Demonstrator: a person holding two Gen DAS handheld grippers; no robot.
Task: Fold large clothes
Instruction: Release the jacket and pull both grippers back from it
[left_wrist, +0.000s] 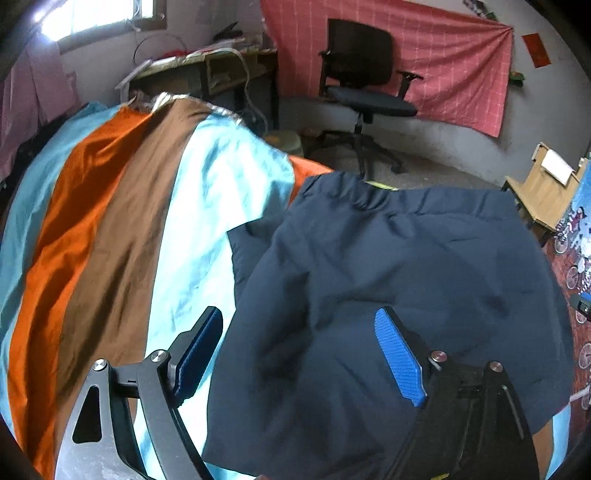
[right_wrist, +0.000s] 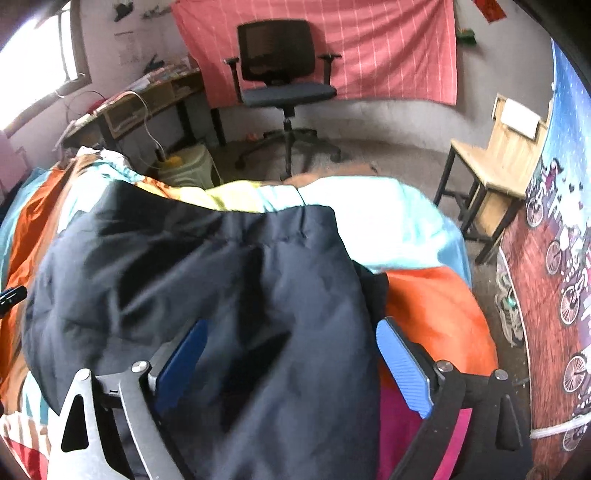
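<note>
While the navy garment (left_wrist: 388, 280) lay bunched across the lower centre on the striped bedspread (left_wrist: 110, 221), my left gripper (left_wrist: 301, 354) and right gripper (right_wrist: 291, 365) gaped wide, empty; I judged pinching both near corners evenly best.

Bed w/ striped orange, brown, lt-blue cover (left_wrist: 110, 221), navy garment (left_wrist: 388, 277) lying on it

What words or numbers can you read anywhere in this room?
None can be read.
Red paper on the wall: no legible writing.
White sheet near the window: marks too small and blurred.
Bicycle poster: pictures only, no clear words.
Navy jacket: no label showing.
</note>
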